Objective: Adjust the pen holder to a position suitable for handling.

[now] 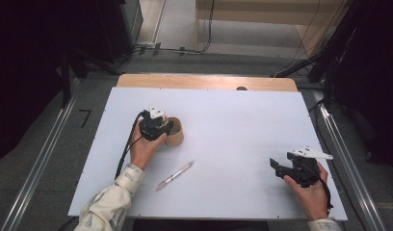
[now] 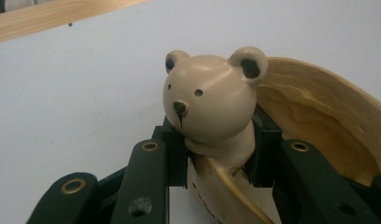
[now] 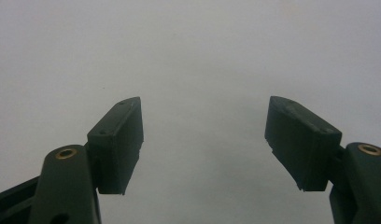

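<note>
While the left gripper [image 2: 212, 154] clamps its black jaws on the neck of a small bear figure [image 2: 209, 95] fixed to the rim of a wooden cup [image 2: 319, 121], the right gripper [image 3: 205, 140] rests idle at the lower right of the high view, jaws wide with nothing between them. Seen from above, the cup [image 1: 176, 132] stands left of centre on the white table [image 1: 242, 125], the left gripper [image 1: 158, 127] pressed against its near side. A pen [image 1: 175, 175] lies loose below it, toward the bottom middle of the frame. My worry is the hold: the pads pinch a narrow, glossy neck, and a lift or twist from there could let the heavier cup swing, slip free or tip onto the table. The bear may also be a weak point if strained. What the cup holds, if anything, is hidden by the hand and gripper from above, and its base is cut off in the left gripper view.
</note>
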Available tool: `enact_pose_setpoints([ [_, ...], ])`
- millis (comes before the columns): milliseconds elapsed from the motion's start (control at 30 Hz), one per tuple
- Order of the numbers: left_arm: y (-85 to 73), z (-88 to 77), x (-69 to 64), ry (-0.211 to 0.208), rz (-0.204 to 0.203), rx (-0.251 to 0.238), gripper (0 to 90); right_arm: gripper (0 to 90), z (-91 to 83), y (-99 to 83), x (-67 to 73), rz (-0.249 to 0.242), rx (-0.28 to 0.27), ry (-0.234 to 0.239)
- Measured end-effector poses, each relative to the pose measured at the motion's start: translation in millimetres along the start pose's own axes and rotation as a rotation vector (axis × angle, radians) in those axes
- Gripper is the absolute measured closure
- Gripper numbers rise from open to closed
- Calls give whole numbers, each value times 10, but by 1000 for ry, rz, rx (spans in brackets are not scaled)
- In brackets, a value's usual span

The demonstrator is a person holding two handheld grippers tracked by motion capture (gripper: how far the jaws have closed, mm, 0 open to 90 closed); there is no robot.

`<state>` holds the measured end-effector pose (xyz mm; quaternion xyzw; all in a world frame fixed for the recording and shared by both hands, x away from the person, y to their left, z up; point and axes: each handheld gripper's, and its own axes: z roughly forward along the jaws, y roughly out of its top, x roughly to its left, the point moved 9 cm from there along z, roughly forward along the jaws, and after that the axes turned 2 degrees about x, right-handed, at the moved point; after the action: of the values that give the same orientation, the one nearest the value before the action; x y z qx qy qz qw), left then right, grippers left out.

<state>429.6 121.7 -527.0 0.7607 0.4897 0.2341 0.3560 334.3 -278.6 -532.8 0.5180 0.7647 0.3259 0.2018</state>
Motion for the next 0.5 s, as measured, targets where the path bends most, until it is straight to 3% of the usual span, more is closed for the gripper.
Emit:
enact_pose_setpoints([
  [500,32,20,-4,-6,30,15,670,270,2,-2,-4,2,1,0],
])
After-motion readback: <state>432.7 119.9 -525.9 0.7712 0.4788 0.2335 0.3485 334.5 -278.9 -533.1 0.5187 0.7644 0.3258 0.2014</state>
